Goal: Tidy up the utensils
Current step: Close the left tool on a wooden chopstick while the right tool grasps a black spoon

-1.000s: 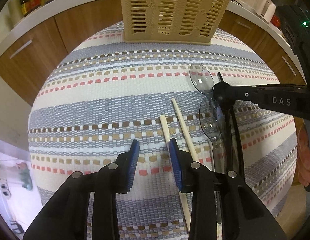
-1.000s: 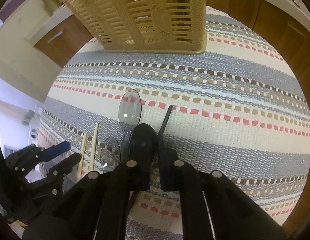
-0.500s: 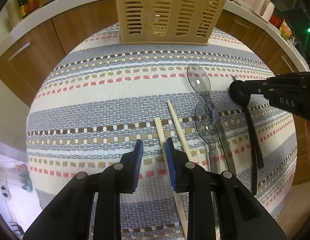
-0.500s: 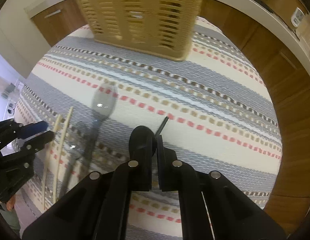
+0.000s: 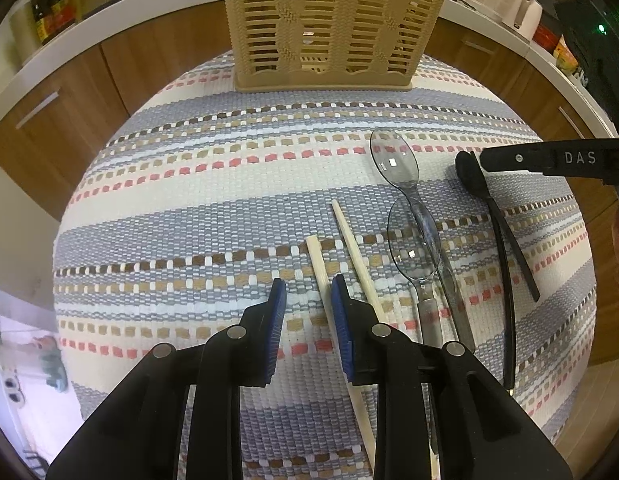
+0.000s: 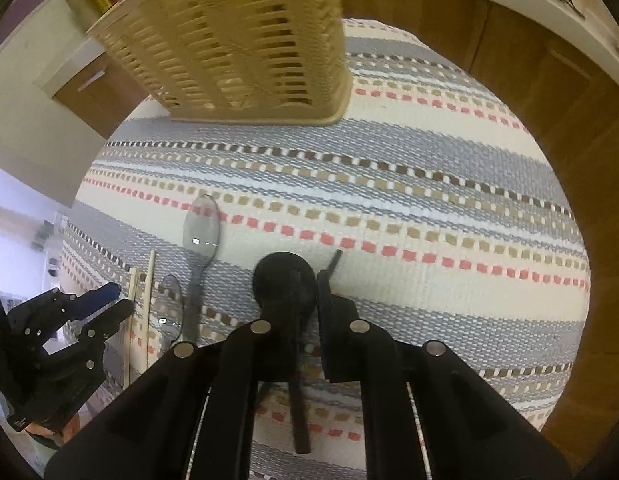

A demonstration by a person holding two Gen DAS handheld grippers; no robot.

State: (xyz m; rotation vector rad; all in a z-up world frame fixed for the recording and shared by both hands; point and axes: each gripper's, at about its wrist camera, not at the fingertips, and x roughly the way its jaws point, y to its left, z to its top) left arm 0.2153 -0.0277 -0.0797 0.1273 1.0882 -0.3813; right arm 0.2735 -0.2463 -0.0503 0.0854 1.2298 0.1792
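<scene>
A striped woven cloth in grey, cream and coral covers the bench; at its far edge stands one beige slatted plastic basket; the left gripper hangs slightly spread, one of two pale wooden chopsticks between its blue pads, untouched; beside them lie two clear plastic spoons, overlapping; two black chopsticks lie rightmost; the right gripper, jaws just opening, straddles one.
</scene>
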